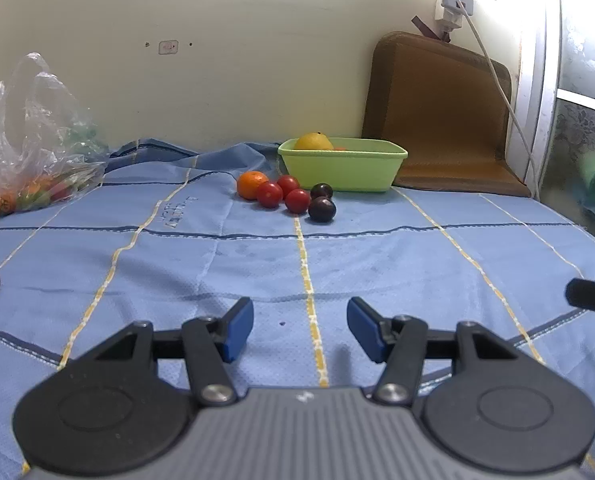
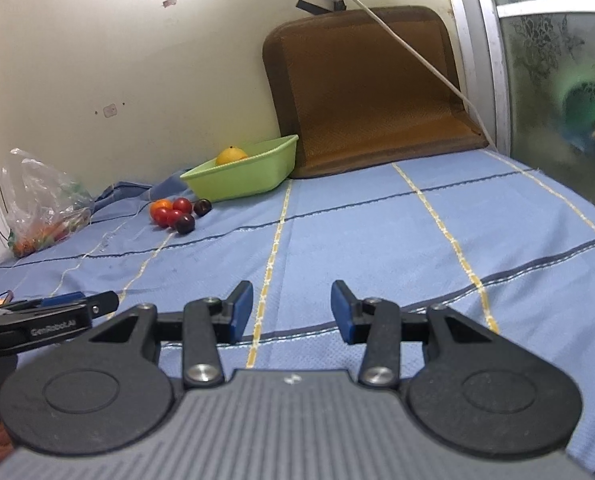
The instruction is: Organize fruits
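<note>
The fruits sit toward the back edge of the bed, on the blue checked cloth [image 1: 257, 272]: an orange [image 1: 251, 184], three tomatoes [image 1: 269, 194] bunched touching it, two dark plums [image 1: 322, 209] beside those; just behind them stands the green tub [image 1: 345, 172], against the wall, with a yellow fruit [image 1: 314, 141] inside; a plastic bag [image 1: 37, 152] of more produce slumps at the far left edge; a brown mat [image 1: 441, 112] leans in the back right corner. The left gripper [image 1: 300, 328] and right gripper [image 2: 292, 309] hover near the front edge, well apart from the fruit, both with jaws spread and holding nothing.
</note>
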Demonstrator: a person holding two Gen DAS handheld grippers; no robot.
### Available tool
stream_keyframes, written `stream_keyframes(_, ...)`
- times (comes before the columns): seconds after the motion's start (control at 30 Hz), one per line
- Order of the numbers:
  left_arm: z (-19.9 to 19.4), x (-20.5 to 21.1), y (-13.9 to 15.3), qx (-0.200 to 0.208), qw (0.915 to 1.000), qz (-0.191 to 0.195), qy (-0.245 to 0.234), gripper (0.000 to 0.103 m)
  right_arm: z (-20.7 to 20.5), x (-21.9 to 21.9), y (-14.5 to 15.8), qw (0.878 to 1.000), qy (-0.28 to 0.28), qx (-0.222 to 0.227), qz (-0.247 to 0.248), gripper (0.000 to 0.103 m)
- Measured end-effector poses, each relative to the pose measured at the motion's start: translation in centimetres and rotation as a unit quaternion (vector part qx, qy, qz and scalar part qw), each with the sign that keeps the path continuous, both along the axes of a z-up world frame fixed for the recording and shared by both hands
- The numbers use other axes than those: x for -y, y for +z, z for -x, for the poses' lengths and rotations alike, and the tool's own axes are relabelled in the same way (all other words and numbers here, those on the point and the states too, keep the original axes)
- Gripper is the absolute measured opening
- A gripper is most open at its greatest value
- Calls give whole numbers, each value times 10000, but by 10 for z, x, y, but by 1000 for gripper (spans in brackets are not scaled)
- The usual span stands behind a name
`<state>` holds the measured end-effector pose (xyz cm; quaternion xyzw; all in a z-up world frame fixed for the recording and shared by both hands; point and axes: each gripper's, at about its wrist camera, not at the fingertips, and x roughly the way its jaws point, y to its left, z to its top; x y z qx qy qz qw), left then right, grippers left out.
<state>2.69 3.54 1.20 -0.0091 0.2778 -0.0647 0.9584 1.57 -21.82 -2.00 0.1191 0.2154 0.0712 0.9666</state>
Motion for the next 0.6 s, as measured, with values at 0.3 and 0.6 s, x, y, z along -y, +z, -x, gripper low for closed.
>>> stream_keyframes(0.3,-2,-4,-1,-65,9999,65,67,53,15,-8,10,9995,146,222,194,46)
stream_keyframes(0.6,-5,-4,-2,-148,9998,112,2,53,10,-11,5,9995,186,129,230,46)
